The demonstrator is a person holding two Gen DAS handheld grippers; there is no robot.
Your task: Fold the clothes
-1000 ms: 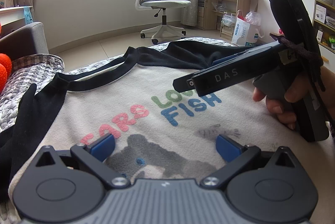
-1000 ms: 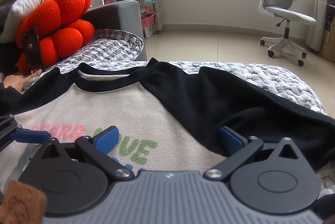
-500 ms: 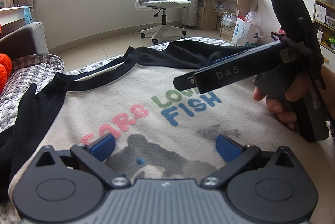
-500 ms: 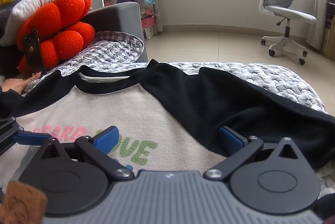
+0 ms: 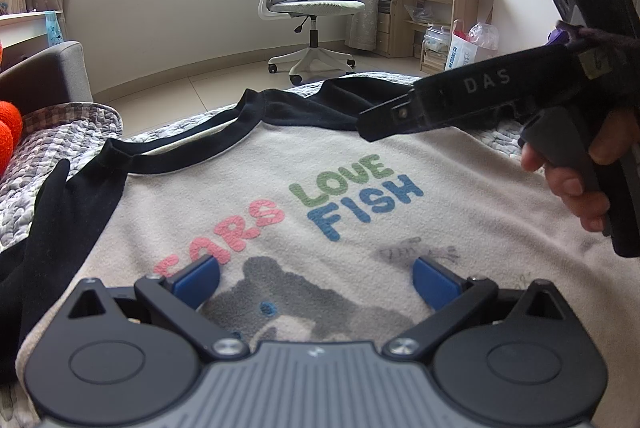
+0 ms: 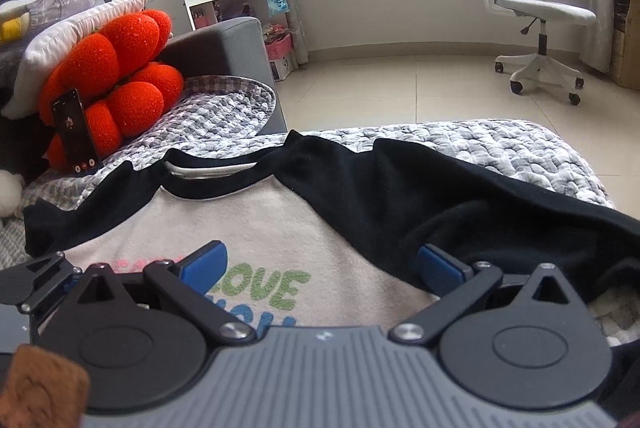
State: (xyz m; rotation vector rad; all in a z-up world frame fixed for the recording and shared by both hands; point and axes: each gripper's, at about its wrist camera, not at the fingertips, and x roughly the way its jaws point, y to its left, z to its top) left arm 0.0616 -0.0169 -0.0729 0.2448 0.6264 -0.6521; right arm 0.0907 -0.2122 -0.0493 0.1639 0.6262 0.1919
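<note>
I hold a pair of tongs in each hand, both low over the shirt [image 5: 304, 164]. The shirt lies face up and spread flat on the grey quilt [image 6: 480, 144], collar [image 5: 176, 156] away from me, cream body with black sleeves and coloured letters across the chest.

My left tongs [image 5: 316, 278] hover above the lower part of the print, over the grey animal shape. Their blue pads [image 5: 196, 278] stand wide apart and nothing is between them. I cannot tell whether the tips touch the cloth.

My right tongs [image 6: 322, 270] sit further right, over the seam where the cream body meets the right black sleeve [image 6: 460, 204]. They too are spread wide, with nothing gripped; one pad is above the green letters, the other at the edge of the black cloth. From the left camera I see these tongs from the side, raised above the shirt, with my right hand [image 5: 576, 176] wrapped round the handle.

The left sleeve [image 5: 60, 228] lies along the near left edge. An orange cushion [image 6: 116, 76] with a phone [image 6: 74, 130] leaning on it rests on the sofa to the left. A chair [image 5: 304, 0] stands on the floor beyond.
</note>
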